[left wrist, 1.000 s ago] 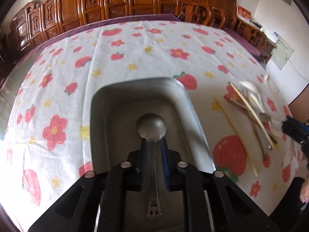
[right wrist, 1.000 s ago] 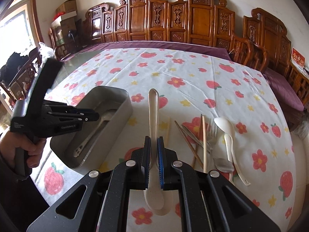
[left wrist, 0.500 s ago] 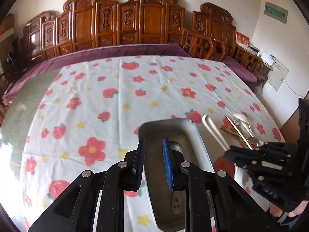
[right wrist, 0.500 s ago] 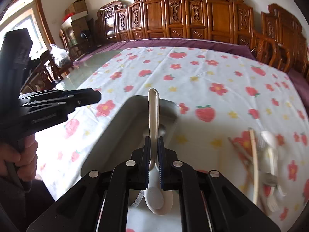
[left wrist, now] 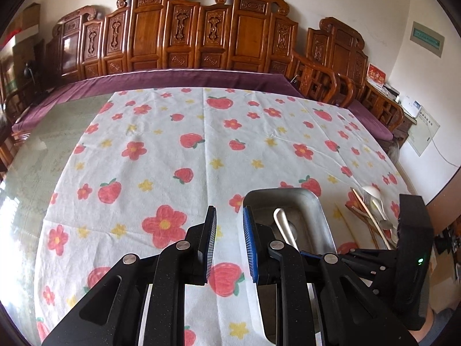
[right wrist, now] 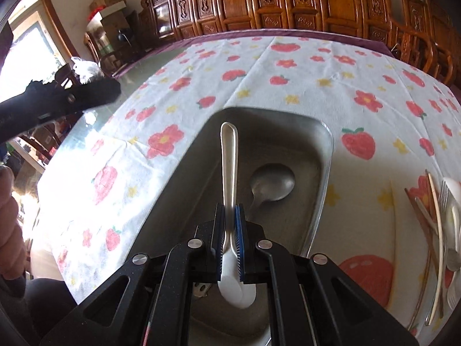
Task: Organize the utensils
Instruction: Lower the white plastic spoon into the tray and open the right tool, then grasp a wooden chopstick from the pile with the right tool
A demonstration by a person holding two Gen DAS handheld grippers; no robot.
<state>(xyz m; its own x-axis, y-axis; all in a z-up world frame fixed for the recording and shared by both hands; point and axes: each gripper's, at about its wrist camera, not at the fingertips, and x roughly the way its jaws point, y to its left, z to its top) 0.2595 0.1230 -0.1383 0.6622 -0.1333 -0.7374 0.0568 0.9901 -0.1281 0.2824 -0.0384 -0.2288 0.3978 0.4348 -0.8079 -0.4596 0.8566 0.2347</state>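
My right gripper (right wrist: pixel 229 210) is shut on a white plastic spoon (right wrist: pixel 229 155) and holds it over the metal tray (right wrist: pixel 322 132), handle pointing away. A metal spoon (right wrist: pixel 272 183) lies in the tray. My left gripper (left wrist: pixel 229 216) is open and empty, above the cloth just left of the tray (left wrist: pixel 317 199). The white spoon's handle (left wrist: pixel 283 226) and the right gripper's body (left wrist: pixel 412 259) show in the left wrist view.
A pile of chopsticks, a fork and spoons (right wrist: pixel 440 219) lies on the strawberry tablecloth (right wrist: pixel 317 66) right of the tray; it also shows in the left wrist view (left wrist: pixel 371 210). Carved wooden chairs (left wrist: pixel 201 34) line the far edge. The left gripper's body (right wrist: pixel 57 98) is at left.
My left gripper let go of the metal spoon in the tray, opened and drew back to the left. My right gripper carried the white spoon from the pile to over the tray.
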